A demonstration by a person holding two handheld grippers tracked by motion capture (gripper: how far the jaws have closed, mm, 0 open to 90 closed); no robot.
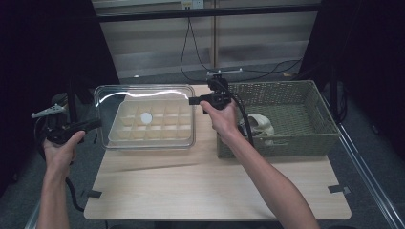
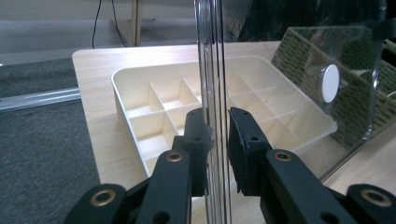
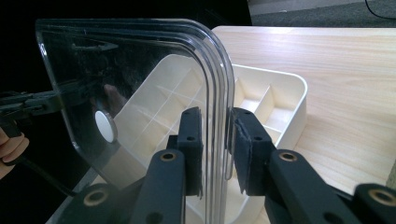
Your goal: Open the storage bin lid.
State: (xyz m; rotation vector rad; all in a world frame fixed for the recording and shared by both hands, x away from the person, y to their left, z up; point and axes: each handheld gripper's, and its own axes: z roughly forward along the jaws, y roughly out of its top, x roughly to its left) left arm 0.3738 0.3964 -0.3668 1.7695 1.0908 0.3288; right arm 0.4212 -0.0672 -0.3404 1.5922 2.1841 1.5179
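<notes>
you have the clear lid [image 1: 143,90] held between both grippers, above the cream compartment tray [image 1: 152,125] that sits toward the far left part of the table [image 1: 215,191]. your left gripper [image 1: 90,125] has its fingers [image 2: 245,144] pinching the lid's left rim, off past the table's left edge. your right gripper [image 1: 195,100] has its fingers [image 3: 247,144] pinching the lid's right rim near its rounded corner. in both gripper views the rim stands edge-on between the pads, with the tray's dividers visible through the plastic. the lid carries a round white knob [image 1: 146,118] at its middle. a wicker basket [image 1: 305,138] stands at the table's far right, just beside the tray, with a pale object [image 1: 260,126] lying inside it.
</notes>
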